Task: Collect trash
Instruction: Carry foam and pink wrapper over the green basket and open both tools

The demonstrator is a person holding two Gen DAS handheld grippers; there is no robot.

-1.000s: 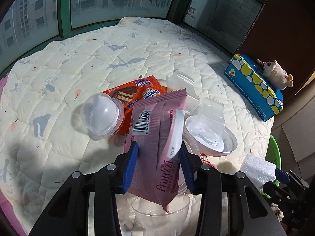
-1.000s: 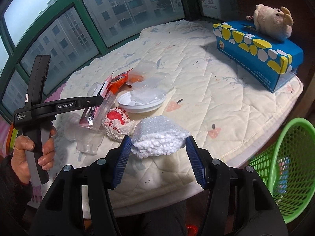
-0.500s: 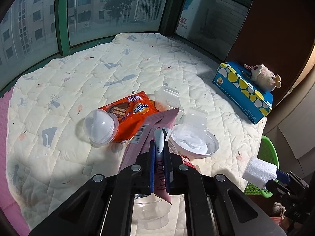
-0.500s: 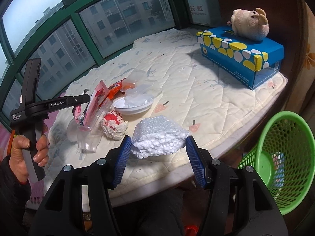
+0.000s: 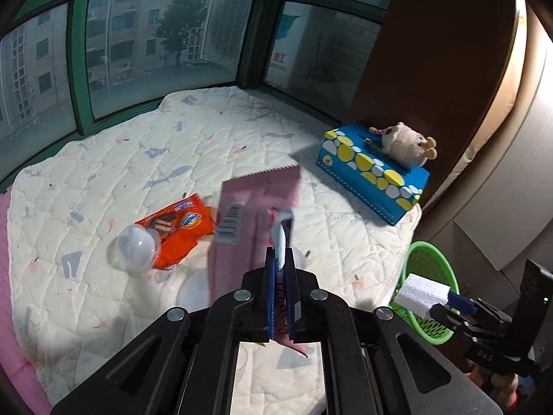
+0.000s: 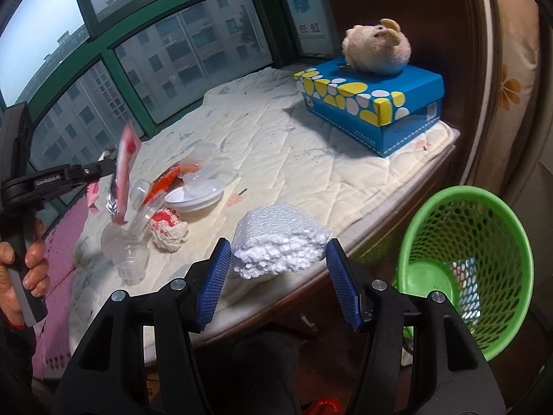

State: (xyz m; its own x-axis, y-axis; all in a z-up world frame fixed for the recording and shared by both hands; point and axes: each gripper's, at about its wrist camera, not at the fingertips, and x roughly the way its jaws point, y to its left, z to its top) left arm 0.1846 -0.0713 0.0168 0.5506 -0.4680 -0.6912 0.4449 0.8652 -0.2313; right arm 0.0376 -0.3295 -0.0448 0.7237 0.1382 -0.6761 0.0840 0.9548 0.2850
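Pink wrapper (image 5: 255, 214) lifted, left tool (image 5: 280, 297) clenched; right tool (image 6: 278, 283) grips foam (image 6: 280, 247) beyond mattress edge (image 6: 380, 218).

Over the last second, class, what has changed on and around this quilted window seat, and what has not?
The left hand-held gripper closed on the pink snack wrapper and lifted it off the clear plastic cup. The right hand-held gripper, clamping the white foam block throughout, carried it toward the green basket. The orange wrapper, white bowl and blue tissue box lie unmoved.
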